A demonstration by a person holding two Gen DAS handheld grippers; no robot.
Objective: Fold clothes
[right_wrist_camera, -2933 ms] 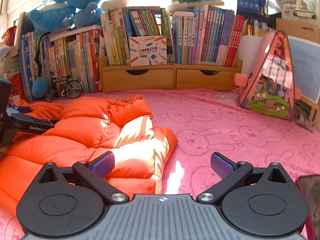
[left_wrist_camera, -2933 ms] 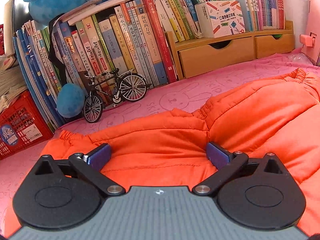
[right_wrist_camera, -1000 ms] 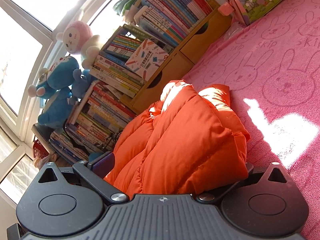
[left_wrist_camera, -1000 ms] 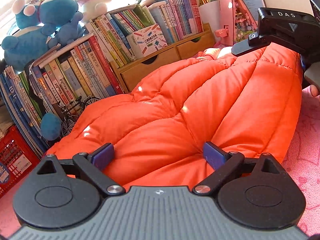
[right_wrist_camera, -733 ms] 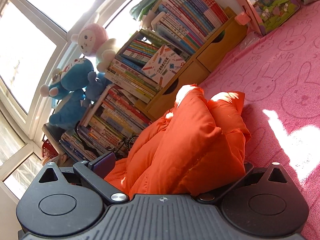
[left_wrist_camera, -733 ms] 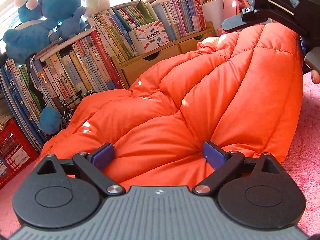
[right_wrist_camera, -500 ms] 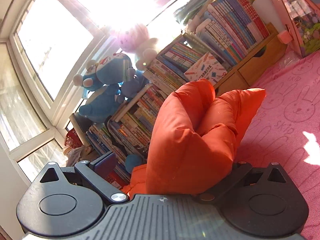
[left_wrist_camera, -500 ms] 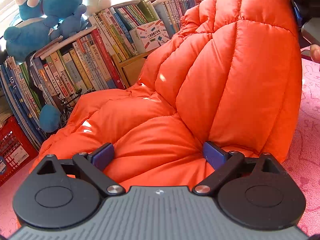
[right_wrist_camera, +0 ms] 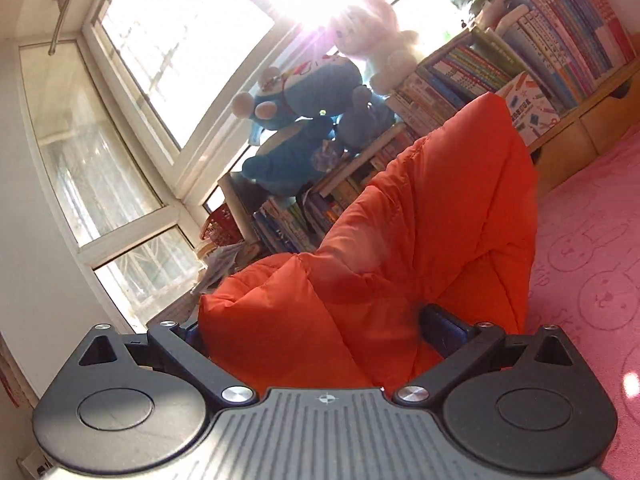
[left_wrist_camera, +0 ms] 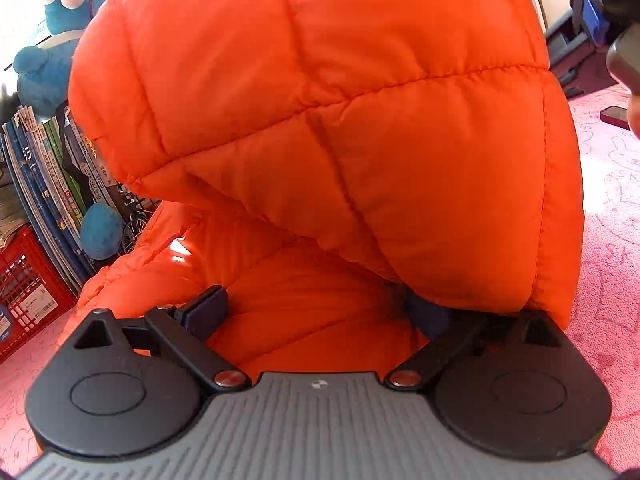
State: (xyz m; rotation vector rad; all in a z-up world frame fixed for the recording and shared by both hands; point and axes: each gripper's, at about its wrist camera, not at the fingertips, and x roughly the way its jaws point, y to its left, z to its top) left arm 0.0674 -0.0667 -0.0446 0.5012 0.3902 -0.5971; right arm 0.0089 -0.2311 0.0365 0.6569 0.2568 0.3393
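**Quilted Jacket Lifted for a Fold Across a Bunny-Print Mat**

A puffy orange quilted down jacket [left_wrist_camera: 360,128] rises off the pink bunny-print mat [right_wrist_camera: 592,264], one side raised high and arching over the part that lies flat, apparently so it can be laid across as a fold. The right gripper [right_wrist_camera: 316,328] has its jaws pressed into a thick bunch of the padded fabric, carrying the raised edge; the grip looks deliberately deep, since slick, springy padding would likely slip from a shallow pinch. The left gripper [left_wrist_camera: 320,312] sits low at the near edge with padding between its jaws, which stand fairly wide; whether they truly clamp it cannot be told, though the position suggests an anchor that keeps the lower layer from dragging. Behind, rows of upright books [right_wrist_camera: 520,60] and blue plush toys [right_wrist_camera: 304,92] stand well clear beneath a sunlit window.
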